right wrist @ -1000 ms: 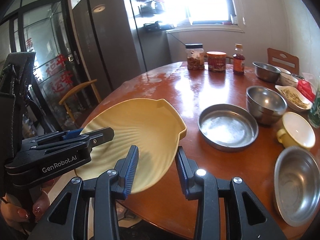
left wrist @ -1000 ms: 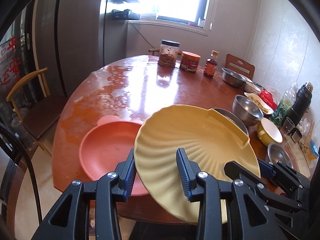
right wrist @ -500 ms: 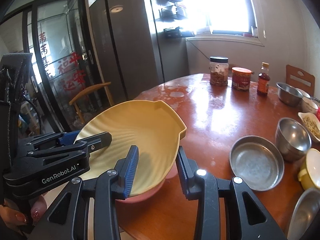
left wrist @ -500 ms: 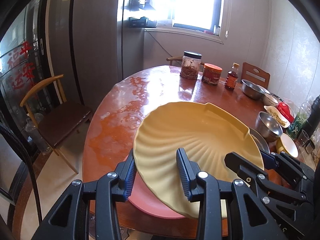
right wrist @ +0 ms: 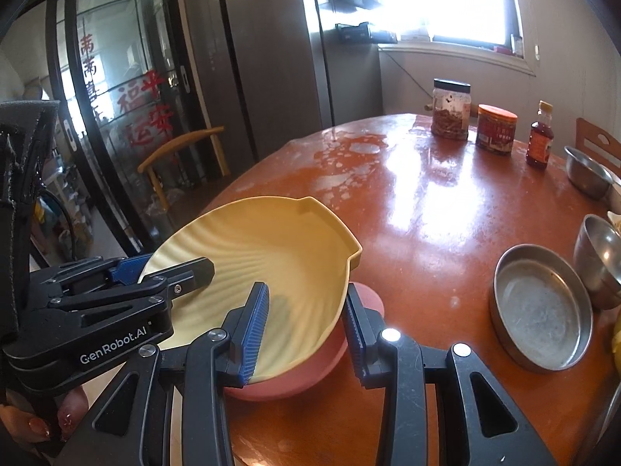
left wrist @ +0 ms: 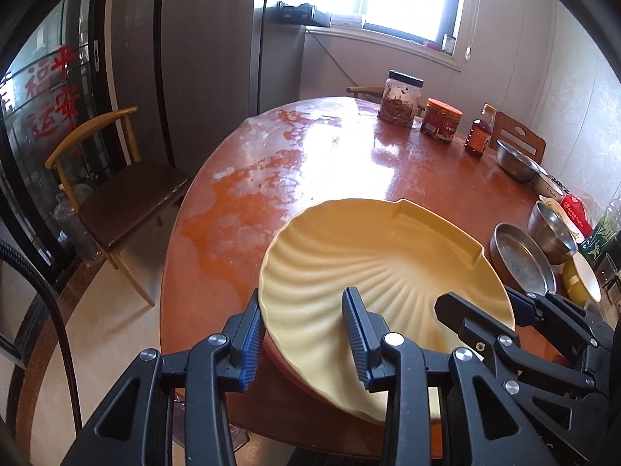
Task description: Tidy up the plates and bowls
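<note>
Blue ribbed pads of the left claw (left wrist: 302, 334) straddle the near left rim of the yellow shell-shaped plate (left wrist: 372, 268), one finger under the edge and one over the ribbed face, clamped on it. The right claw (right wrist: 306, 322) grips the same plate at its near right rim in the same way — one pad on the inner face, one outside below the lip.

Held between the two, the plate sits tilted over a pink bowl (right wrist: 310, 365) at the near edge of the round brown table (right wrist: 427, 209); whether it already rests in the bowl or hangs just above it I cannot tell.

It looks stiff and fairly light, likely plastic or melamine — smooth and glossy, so the thin rim could slide in the pads if the tilt grows. The raised lip is the sensible place to hold, and two grips on opposite sides should keep such a wide, shallow piece level.

Further right lie a flat metal pan (right wrist: 543, 306) and steel bowls (left wrist: 551, 229). Jars (right wrist: 450, 108) and a small bottle (right wrist: 539, 136) stand at the far side.
</note>
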A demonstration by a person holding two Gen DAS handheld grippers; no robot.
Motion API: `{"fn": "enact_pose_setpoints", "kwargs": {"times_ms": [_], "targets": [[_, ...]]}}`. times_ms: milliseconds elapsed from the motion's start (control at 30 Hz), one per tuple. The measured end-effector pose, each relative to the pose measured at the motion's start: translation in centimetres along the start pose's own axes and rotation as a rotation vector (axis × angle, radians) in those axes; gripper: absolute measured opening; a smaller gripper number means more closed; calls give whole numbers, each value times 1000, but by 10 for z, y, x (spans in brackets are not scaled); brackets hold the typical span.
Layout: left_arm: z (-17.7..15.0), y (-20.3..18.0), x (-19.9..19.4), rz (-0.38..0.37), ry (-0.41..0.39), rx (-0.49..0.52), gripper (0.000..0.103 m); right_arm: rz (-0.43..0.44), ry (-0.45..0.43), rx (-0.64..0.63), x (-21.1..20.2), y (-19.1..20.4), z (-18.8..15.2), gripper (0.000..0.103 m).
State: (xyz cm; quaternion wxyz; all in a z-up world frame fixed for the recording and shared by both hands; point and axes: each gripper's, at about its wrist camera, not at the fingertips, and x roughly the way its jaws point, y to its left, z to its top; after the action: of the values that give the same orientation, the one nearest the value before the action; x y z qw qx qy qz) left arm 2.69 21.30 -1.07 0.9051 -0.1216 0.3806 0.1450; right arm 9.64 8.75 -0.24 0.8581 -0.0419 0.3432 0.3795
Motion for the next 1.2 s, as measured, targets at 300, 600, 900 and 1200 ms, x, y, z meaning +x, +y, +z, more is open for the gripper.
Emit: {"fn": "enact_pose_setpoints", "kwargs": {"times_ms": [300, 600, 900, 1200], "targets": [[-6, 4, 6, 15, 7, -2, 39, 2, 41, -7, 16, 2, -10, 40], [-9, 5, 5, 30, 5, 2, 39, 2, 52, -19, 21, 4, -14, 40], [-13, -1, 13, 65, 27, 25, 39, -28, 51, -41, 23, 7, -15, 40], [-13, 1, 16, 68, 27, 16, 39, -51, 41, -57, 25, 9, -16, 40]]}}
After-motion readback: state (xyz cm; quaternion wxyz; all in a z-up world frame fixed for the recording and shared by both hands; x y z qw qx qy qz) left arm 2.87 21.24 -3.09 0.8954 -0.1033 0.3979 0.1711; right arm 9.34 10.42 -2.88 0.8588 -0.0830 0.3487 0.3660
